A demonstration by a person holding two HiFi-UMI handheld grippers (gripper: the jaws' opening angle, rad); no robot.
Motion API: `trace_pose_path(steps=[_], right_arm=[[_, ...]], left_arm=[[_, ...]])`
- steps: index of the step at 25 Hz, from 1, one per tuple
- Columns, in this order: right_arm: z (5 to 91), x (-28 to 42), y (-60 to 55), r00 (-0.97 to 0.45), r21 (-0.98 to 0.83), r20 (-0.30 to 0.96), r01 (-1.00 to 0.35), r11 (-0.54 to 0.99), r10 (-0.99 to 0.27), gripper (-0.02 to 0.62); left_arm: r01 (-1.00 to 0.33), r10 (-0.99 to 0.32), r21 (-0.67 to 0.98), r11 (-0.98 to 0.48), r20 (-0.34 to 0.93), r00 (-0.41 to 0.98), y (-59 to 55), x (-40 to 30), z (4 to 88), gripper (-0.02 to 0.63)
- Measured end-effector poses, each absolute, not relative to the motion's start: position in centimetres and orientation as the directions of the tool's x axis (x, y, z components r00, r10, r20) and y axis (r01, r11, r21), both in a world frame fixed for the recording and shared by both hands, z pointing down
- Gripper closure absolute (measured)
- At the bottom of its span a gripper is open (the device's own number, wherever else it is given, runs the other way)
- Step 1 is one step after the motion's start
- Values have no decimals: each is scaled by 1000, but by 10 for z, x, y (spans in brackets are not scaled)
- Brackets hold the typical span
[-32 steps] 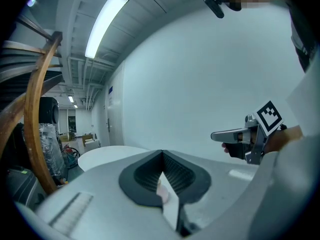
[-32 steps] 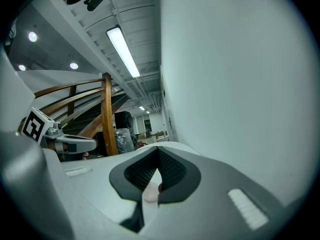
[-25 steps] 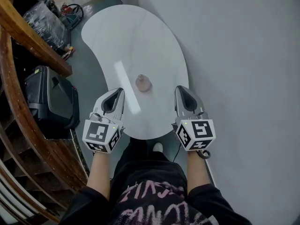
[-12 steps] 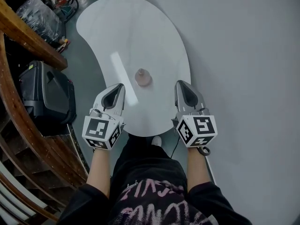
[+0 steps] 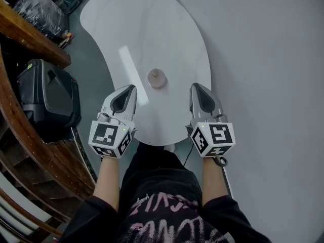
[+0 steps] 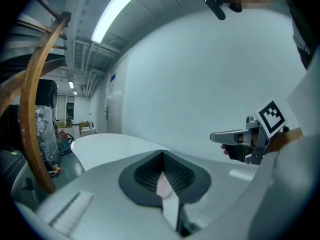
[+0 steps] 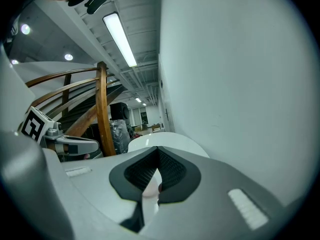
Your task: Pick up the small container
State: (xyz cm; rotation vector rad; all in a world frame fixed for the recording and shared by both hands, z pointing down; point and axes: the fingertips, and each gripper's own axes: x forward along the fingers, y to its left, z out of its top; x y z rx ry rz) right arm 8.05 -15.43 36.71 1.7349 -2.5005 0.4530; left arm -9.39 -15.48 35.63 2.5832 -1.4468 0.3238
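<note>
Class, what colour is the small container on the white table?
The container is pale pink, shown best in the head view.

No print can be read; the pale lettering on the person's dark shirt (image 5: 162, 211) is illegible.

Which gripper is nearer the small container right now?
Left, by a little. The left gripper hovers just short of the small container, on its left; the right gripper is farther off on its right. Neither touches it.
</note>
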Motion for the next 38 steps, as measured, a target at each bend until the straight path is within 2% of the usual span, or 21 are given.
trace_pose_path(steps=[38], right_arm=[[449,65,-168,-329,-212,376,-941,265,-866,574]], left_arm=[[-826,-752,112,-552,362,551,-180,-89,435,604]])
